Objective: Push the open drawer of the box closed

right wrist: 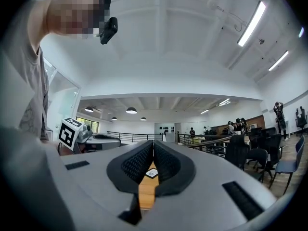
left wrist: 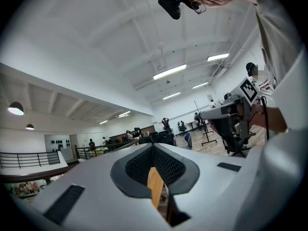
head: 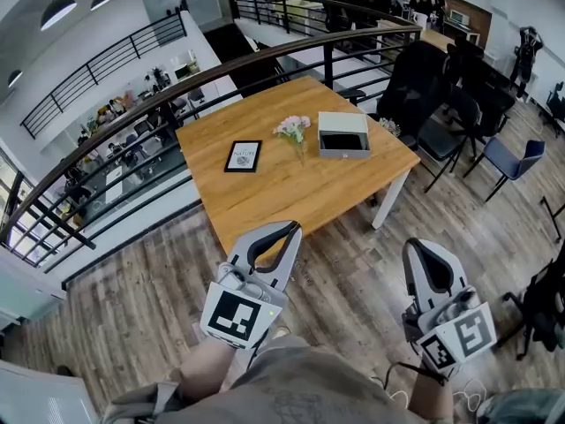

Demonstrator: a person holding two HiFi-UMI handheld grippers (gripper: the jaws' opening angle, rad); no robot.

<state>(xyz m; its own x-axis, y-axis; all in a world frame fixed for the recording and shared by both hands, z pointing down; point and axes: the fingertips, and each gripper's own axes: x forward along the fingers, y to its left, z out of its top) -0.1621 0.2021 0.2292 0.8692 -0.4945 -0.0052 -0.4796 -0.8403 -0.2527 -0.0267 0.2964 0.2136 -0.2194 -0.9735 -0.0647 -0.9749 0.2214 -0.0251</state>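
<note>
— What is the head view showing?

— The pale grey rectangular box (head: 342,134) is sitting near the far right corner of the square light-wood table (head: 282,193), well apart from both tools. A dark recess is showing in its top. How far its drawer is standing out is hard to make out from here. A bunch of pink flowers (head: 294,128) is standing just beside the box, and a black-framed picture (head: 243,155) is lying further left. The left gripper (head: 294,229) and right gripper (head: 415,245) are hovering over the wooden plank floor (head: 353,281) short of the table. Each has its jaws pressed together and is holding nothing. The bottom edge is cutting off the person's arms.

— And the left gripper view?

— Its pads are meeting, empty. Only a sliver of the table is peeking through the gap below them, and the box is not showing.

— The right gripper view?

— Much the same: the jaws are closed on nothing. A strip of table and the framed picture are peeking through the slot, with no box in sight. A black metal railing (right wrist: 133,135) and dark office chairs (right wrist: 238,150) are standing beyond.
</note>
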